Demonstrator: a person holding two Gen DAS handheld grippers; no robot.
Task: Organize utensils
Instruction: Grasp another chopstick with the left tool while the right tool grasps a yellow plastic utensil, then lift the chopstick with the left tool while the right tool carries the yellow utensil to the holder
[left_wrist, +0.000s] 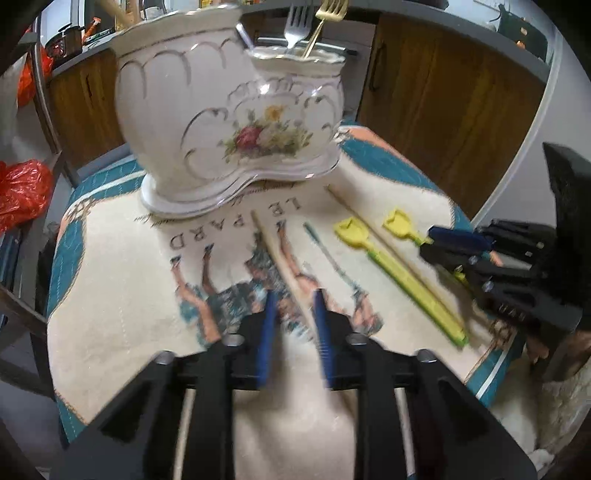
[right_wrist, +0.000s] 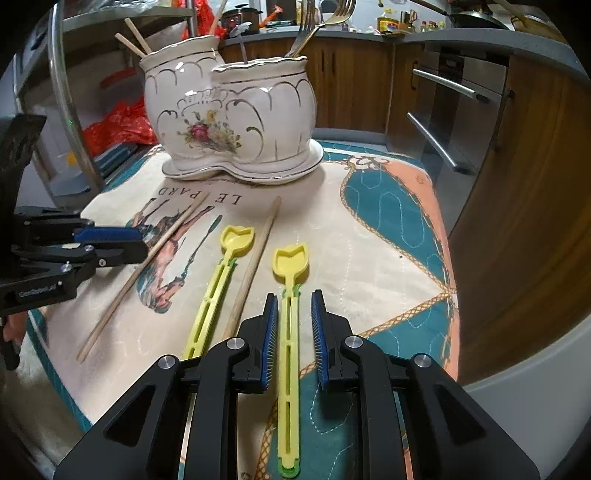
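Observation:
A white floral two-pot ceramic holder (left_wrist: 236, 122) (right_wrist: 236, 122) stands at the back of a printed cloth, with forks (right_wrist: 314, 29) and chopsticks (right_wrist: 133, 40) in it. On the cloth lie two wooden chopsticks (right_wrist: 147, 273) (right_wrist: 251, 269) and two yellow spoons (right_wrist: 214, 295) (right_wrist: 290, 332). My left gripper (left_wrist: 295, 310) is open, its jaws either side of a chopstick (left_wrist: 280, 266). My right gripper (right_wrist: 293, 317) is open, its jaws either side of the right yellow spoon's handle. It also shows in the left wrist view (left_wrist: 480, 258).
The printed cloth (right_wrist: 369, 229) covers a small table with edges close on all sides. Wooden cabinets (right_wrist: 517, 184) and metal oven handles (right_wrist: 436, 144) lie right and behind. Red plastic bags (left_wrist: 22, 192) and a metal rack (right_wrist: 66, 110) stand at left.

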